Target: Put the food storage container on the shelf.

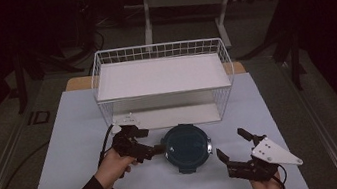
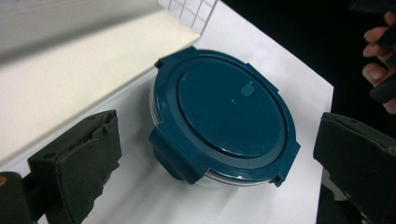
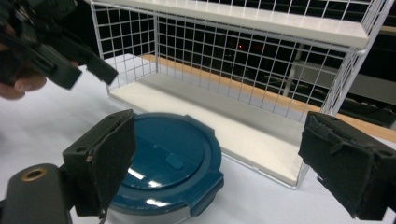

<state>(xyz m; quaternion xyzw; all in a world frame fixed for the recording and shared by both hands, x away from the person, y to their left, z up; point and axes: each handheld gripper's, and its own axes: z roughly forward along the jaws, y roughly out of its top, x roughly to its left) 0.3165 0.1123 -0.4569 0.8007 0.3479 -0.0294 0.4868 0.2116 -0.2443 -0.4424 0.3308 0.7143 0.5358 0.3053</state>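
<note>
While sitting on the worktop [image 1: 62,140] just in front of the wire shelf rack [image 1: 162,83], the round container [image 1: 187,148] with a dark teal snap-on lid [image 2: 224,112] is looking rigid, smooth and likely slippery, probably light; the lid's side clip tabs or the rim are looking like the best hold. Left gripper [image 1: 157,149] is hanging beside its left edge, fingers released, nothing between them. Right gripper [image 1: 232,146] is waiting near the right, fingers spread wide, holding nothing.

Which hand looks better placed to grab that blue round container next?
Probably the left: the left hand-held gripper sits open right beside the container, while the right hand-held gripper is open but farther off.
</note>
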